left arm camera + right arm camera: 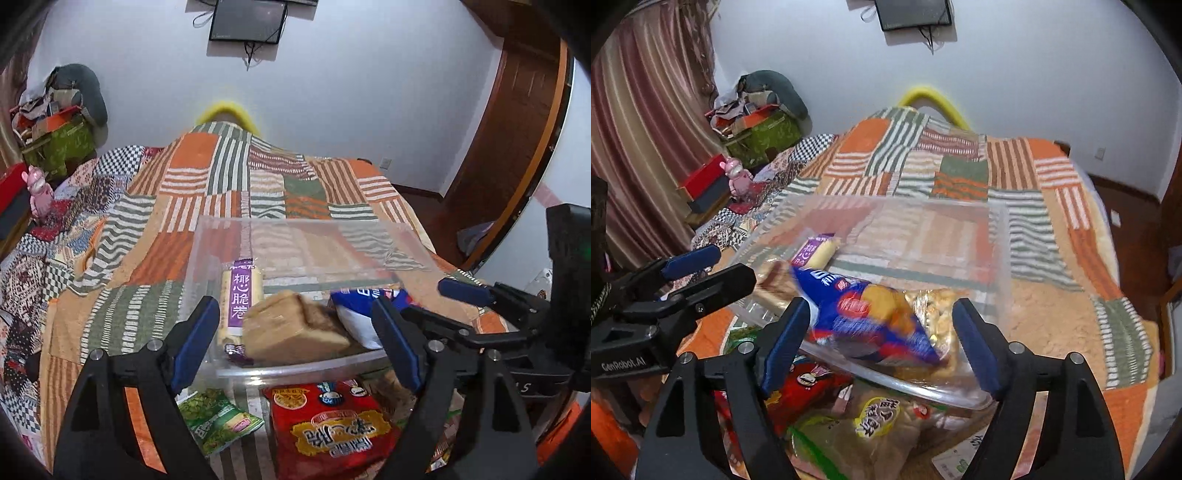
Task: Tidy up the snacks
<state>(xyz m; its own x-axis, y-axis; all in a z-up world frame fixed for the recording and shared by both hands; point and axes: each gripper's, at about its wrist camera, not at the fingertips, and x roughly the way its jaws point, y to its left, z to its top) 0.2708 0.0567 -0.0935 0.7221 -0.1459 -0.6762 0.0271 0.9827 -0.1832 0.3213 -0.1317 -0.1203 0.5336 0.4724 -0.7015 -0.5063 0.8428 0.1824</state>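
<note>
A clear plastic bin sits on the bed. Inside lie a purple-labelled roll pack, a brown bread-like pack and a blue snack bag, blurred in the right wrist view. My left gripper is open over the bin's near rim, empty. My right gripper is open around the blue bag without gripping it; it also shows in the left wrist view. Loose snacks lie in front: a red pack, a green pack, a pale pack.
A patchwork orange, green and white quilt covers the bed. Boxes and clutter stand at the far left by the wall, with a pink toy. A wooden door frame stands on the right.
</note>
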